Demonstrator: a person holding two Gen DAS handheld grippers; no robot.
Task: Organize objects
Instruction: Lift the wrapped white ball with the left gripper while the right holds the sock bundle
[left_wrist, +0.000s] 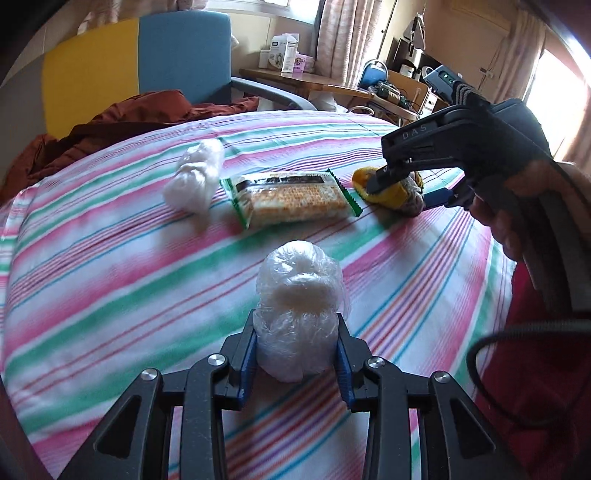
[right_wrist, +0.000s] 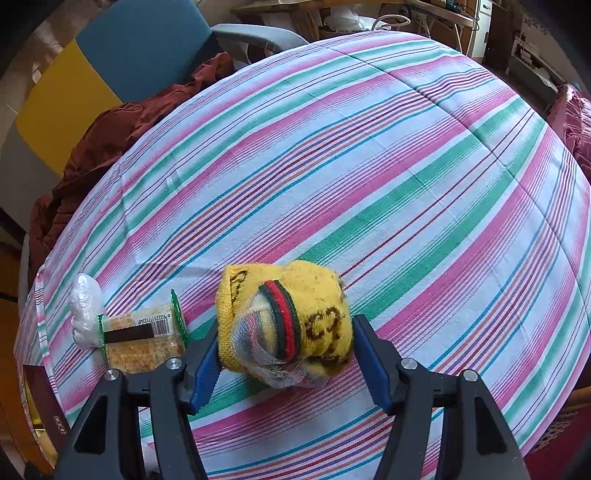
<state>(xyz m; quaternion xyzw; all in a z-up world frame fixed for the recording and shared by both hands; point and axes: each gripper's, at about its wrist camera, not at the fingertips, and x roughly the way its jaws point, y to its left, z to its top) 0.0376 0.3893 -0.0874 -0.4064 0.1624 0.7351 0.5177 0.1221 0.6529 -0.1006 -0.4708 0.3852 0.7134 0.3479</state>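
My left gripper (left_wrist: 295, 321) is shut on a white bundle wrapped in clear plastic (left_wrist: 297, 291), held upright over the striped bedspread (left_wrist: 110, 258). Farther back lie a second plastic-wrapped white bundle (left_wrist: 195, 177), a green-edged cracker packet (left_wrist: 291, 201) and a rolled yellow sock ball (left_wrist: 388, 197). In the right wrist view the sock ball (right_wrist: 295, 325) rests on the bedspread (right_wrist: 406, 166) between the blue pads of my right gripper (right_wrist: 286, 325), which stand at its sides without squeezing it. The cracker packet (right_wrist: 144, 343) and the other bundle (right_wrist: 85, 306) lie to its left.
A rust-brown cloth (left_wrist: 129, 114) is heaped at the bed's far left edge, beside a blue and yellow chair (left_wrist: 184, 51). A wooden table with boxes (left_wrist: 291, 77) stands behind. Red fabric (left_wrist: 535, 350) and a black cable (left_wrist: 476, 373) are at the right.
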